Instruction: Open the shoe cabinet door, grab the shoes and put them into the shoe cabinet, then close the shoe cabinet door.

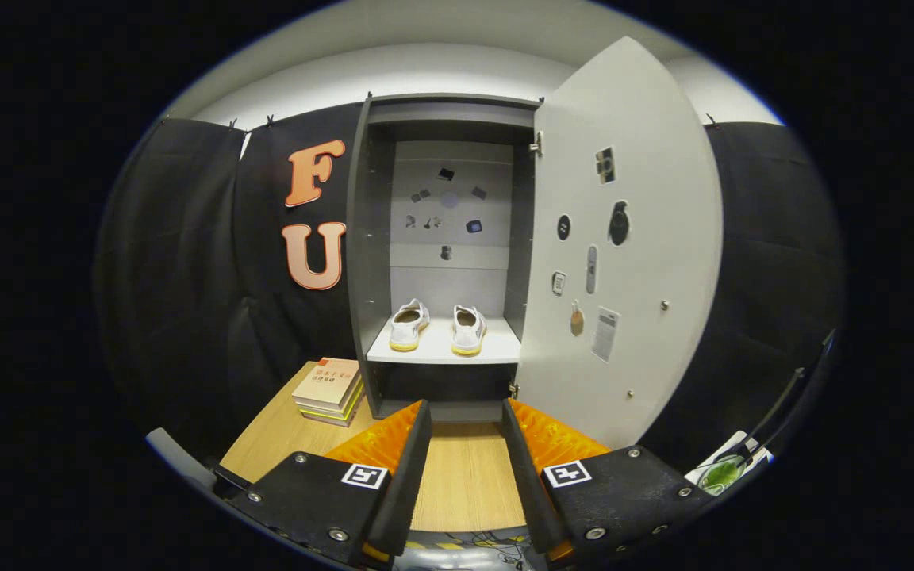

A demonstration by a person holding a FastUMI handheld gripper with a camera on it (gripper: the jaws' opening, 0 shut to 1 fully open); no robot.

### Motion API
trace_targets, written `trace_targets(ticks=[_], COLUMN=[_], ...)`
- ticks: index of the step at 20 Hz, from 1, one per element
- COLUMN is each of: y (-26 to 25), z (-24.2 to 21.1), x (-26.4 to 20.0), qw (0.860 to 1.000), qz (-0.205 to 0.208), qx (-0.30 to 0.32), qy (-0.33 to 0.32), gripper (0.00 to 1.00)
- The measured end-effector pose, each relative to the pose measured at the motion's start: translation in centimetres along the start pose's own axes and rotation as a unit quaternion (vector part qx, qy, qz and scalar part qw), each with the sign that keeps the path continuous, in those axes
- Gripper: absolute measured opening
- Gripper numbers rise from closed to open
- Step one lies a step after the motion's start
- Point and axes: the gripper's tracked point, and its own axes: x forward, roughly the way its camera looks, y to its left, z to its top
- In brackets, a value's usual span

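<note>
On the cabinet shelf [443, 346], shoes [437, 327] point inward; gripper [465, 416] fingers apart, empty.

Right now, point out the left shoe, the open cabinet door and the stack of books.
left shoe [408, 325], gripper view, on its heel.
cabinet door [647, 238], gripper view, bare inner face.
stack of books [328, 382], gripper view, top cover.

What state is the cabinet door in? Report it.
Open. The door is swung wide to the right, baring both shoes on the shelf. The hand-held gripper is open, holding nothing.
</note>
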Motion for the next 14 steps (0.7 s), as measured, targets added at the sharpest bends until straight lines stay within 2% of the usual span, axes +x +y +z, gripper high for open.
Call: trace_targets(ticks=[9,14], y=[-10.1,-15.3], z=[-1.4,-2.4], x=[-2.7,-2.0], qw=[0.997,0.995], qz=[-0.072,-0.082], qx=[0.031,0.045], qy=[0.008,0.019], gripper=[0.59,0.59])
